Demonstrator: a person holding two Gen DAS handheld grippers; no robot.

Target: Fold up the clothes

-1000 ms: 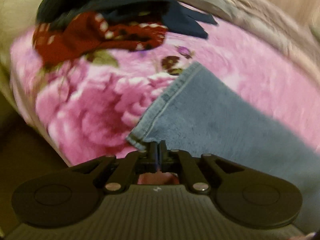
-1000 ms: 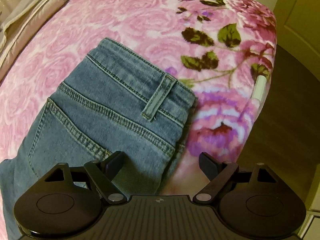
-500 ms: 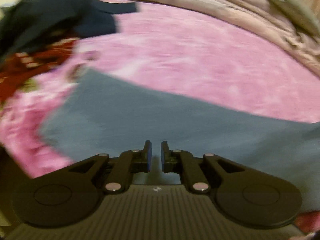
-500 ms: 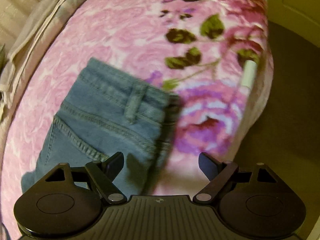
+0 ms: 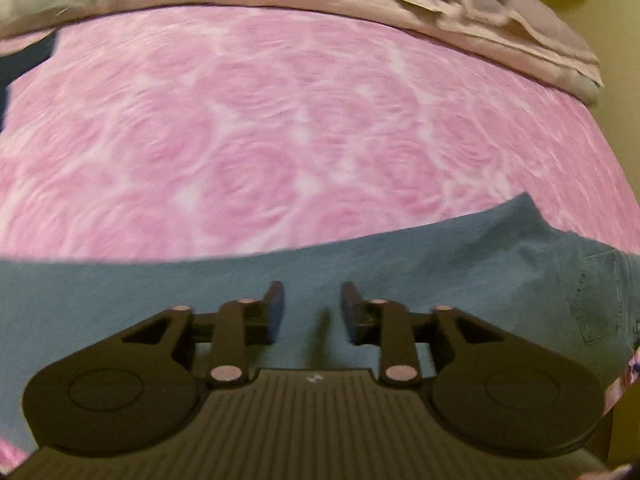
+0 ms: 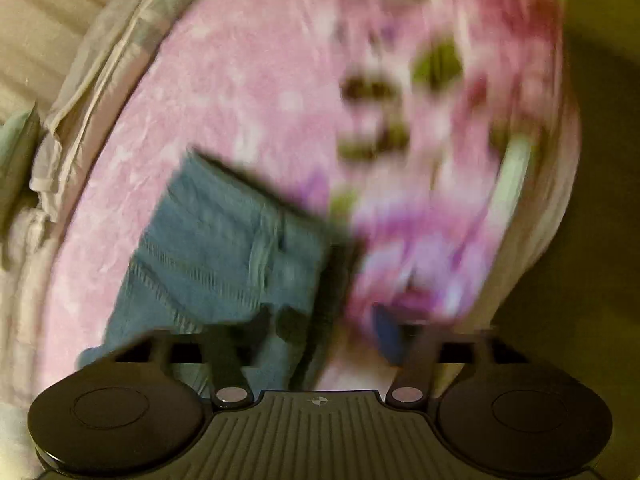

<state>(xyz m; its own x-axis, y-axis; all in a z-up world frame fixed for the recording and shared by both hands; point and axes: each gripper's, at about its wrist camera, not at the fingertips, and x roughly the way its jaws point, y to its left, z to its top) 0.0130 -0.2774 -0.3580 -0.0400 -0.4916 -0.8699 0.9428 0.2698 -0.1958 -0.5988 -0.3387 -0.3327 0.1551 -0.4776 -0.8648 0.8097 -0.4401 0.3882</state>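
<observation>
The left tongs (image 5: 311,308) have just been opening; their jaws stand narrowly apart over the jeans (image 5: 460,280) with nothing between them. The right tongs (image 6: 324,334) gape wide and empty over the waistband end. The jeans lie flat on the pink floral blanket (image 5: 280,132), long axis running sideways across the left view. Rumpled beige bedding (image 5: 500,28) lies beyond.

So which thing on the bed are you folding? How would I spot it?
Look at the big pink rose-patterned blanket covering the bed. Lying flat on its near side, below both grippers, are the blue jeans. They are the only blue denim thing there, with stitched seams and a belt loop, unlike the beige bedding bunched at the far edge.
</observation>
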